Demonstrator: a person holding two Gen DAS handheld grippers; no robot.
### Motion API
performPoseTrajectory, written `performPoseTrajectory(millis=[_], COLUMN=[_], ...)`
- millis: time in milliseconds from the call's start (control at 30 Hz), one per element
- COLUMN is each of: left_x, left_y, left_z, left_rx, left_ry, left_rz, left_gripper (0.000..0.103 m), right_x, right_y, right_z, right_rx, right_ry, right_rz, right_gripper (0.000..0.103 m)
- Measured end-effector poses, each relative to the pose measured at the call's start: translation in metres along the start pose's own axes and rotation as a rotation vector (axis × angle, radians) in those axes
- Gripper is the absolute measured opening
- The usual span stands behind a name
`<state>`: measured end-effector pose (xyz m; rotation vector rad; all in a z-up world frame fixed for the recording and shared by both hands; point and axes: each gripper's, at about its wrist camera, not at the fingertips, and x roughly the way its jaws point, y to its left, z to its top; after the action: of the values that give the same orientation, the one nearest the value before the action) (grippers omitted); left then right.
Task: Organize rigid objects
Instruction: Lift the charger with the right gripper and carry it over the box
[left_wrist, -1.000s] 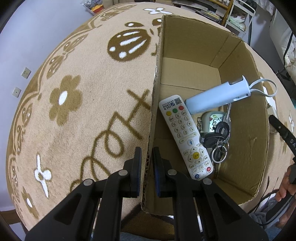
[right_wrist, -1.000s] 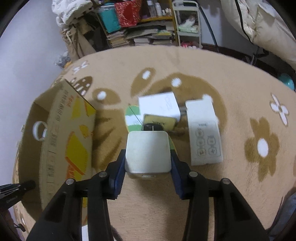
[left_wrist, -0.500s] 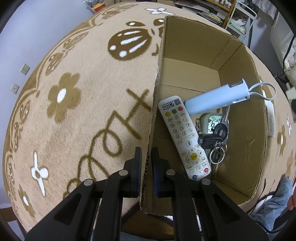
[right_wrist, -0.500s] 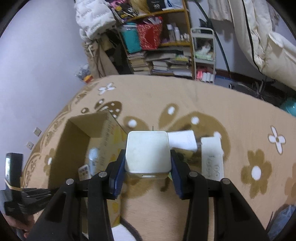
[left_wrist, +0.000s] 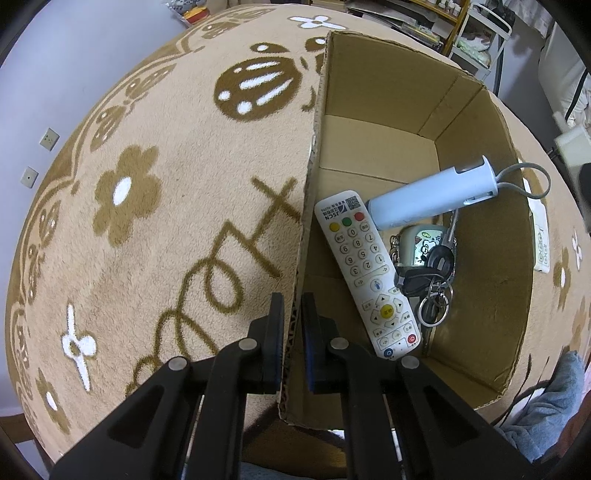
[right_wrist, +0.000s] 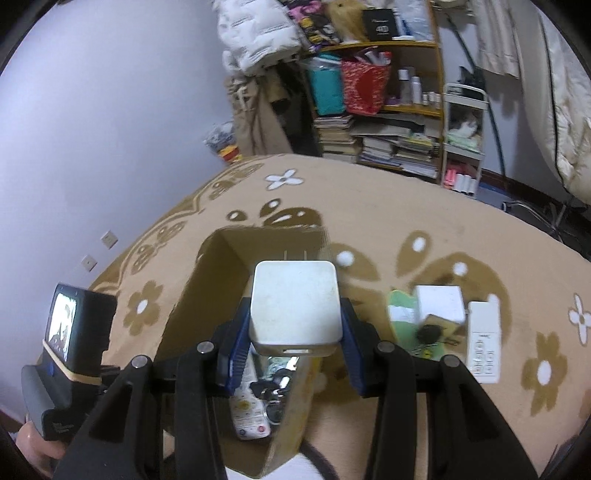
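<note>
My left gripper (left_wrist: 292, 306) is shut on the near left wall of the open cardboard box (left_wrist: 314, 155). Inside lie a white remote (left_wrist: 365, 269), a pale blue tube-shaped device (left_wrist: 432, 197) and a bunch of keys (left_wrist: 428, 280). My right gripper (right_wrist: 293, 325) is shut on a white square charger block (right_wrist: 293, 299) and holds it in the air above the box (right_wrist: 207, 288). The block's edge shows at the far right of the left wrist view (left_wrist: 574, 147).
On the flower-pattern carpet right of the box lie a white box (right_wrist: 439, 304), a white remote-like panel (right_wrist: 482, 339), a green card (right_wrist: 400, 321) and a small black object (right_wrist: 428, 334). Cluttered shelves (right_wrist: 376, 92) stand at the back wall. The left gripper's body (right_wrist: 70, 339) is at left.
My right gripper has lifted the charger block off the carpet and carried it left to above the box. My left gripper has kept its hold on the box wall.
</note>
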<state>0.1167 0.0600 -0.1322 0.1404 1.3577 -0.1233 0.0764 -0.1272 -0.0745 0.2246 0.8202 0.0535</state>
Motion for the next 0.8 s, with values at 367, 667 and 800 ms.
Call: performPoseTrajectory(millis=[367,667,800], left_x=[0.000,0.000,0.001], left_y=[0.002,0.004,0.005], left_z=[0.001,0.001,0.001], left_rx=[-0.004,-0.004,-0.005], left_ry=[0.002,0.001,0.002], left_rz=[-0.004,-0.005,-0.004], left_gripper=[0.009,0.010,0.010], right_x=[0.021,0.037,0.040], right_y=[0.017,0.016,0.019], right_z=[-0.011,-0.018,-0.020], right_rx=[-0.039,-0.039,-0.050], right_ry=[0.041,0.061,0.066], right_rz=[0.018,0.012,0.006], right_gripper=[0.048,0.048,0.048])
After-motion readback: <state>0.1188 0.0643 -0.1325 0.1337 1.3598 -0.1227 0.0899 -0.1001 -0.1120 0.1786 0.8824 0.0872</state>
